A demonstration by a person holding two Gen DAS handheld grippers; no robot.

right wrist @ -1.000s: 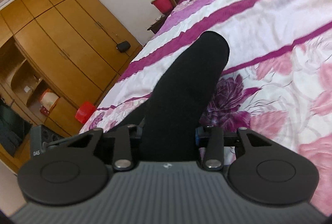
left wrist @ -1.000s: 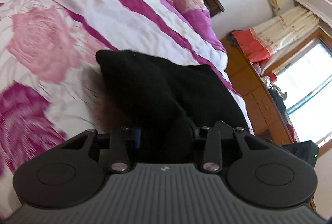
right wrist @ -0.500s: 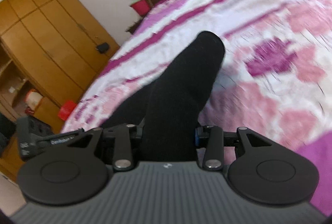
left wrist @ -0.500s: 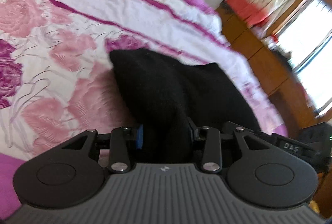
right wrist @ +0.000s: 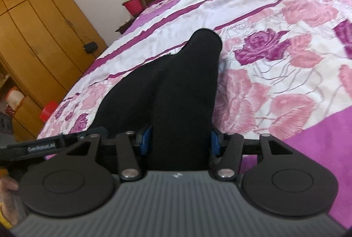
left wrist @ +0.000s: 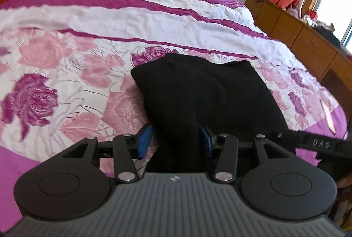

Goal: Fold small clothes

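— Left wrist view: what do we see?
— Our left gripper (left wrist: 176, 142) is opening; the black garment (left wrist: 204, 92) on the floral bedspread (left wrist: 66, 65) sits between its blue pads (left wrist: 144, 142), left one clear.
— Right wrist view?
— Our right gripper (right wrist: 180, 140) is opening too, garment (right wrist: 176, 87) between; contact we cannot tell.

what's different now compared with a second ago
Both grippers are letting go: the left gripper and right gripper have jaws opening, blue pads drawing off the black garment that lies between them. It has been lowered onto the floral bedspread. The bed itself looks unchanged.
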